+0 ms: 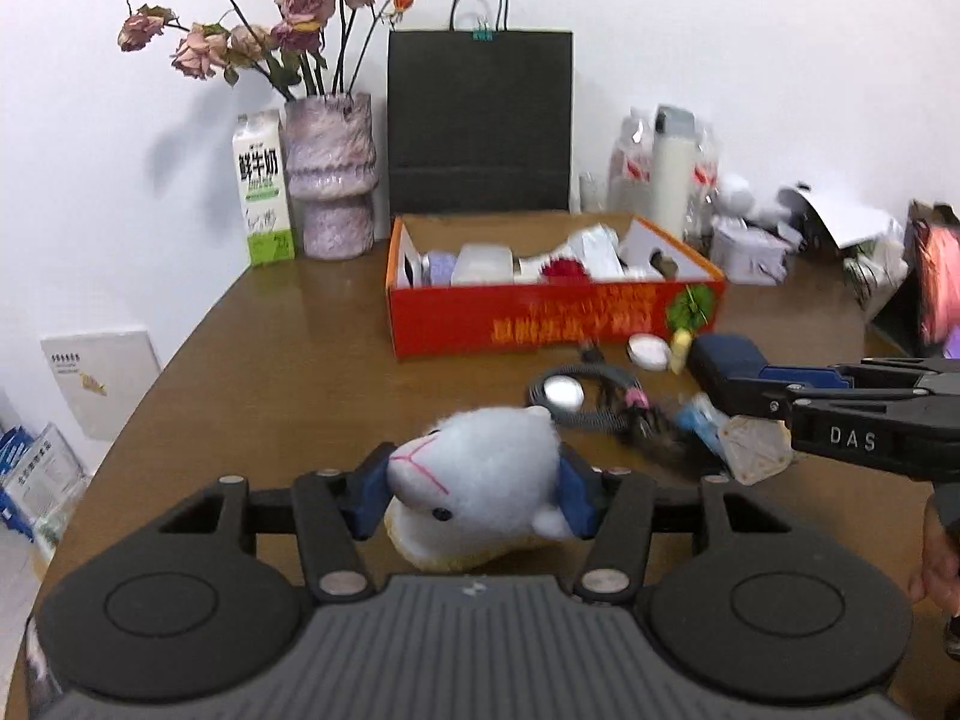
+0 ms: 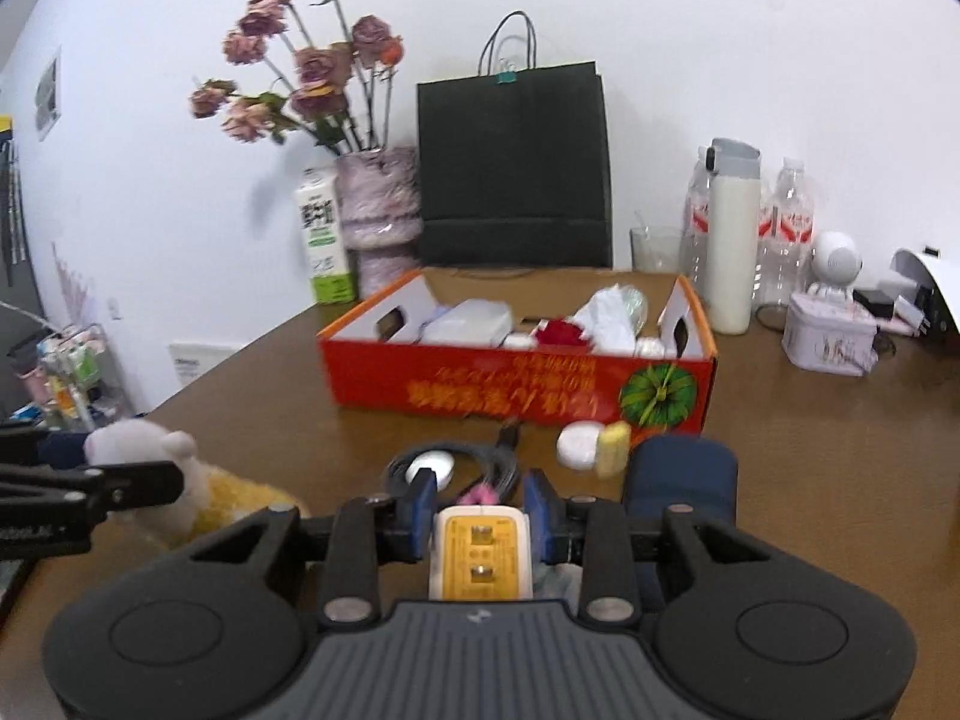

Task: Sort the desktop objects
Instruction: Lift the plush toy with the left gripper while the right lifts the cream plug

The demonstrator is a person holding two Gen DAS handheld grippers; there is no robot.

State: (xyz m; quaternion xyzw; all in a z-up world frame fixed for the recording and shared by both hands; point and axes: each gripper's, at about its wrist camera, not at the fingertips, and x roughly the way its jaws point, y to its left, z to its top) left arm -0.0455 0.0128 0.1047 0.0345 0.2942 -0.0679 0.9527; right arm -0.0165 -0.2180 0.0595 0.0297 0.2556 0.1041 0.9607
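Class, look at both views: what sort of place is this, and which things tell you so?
Probably a home or small-office desk: a wooden table against a white wall, holding a vase of dried roses, a milk carton and a red cardboard box of odds and ends.

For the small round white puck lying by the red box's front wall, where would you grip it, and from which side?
Grip the white puck across its round rim, coming from above. It lies flat and low on the table, a yellow block touches its right side, and the red box stands just behind, so side approaches look crowded.
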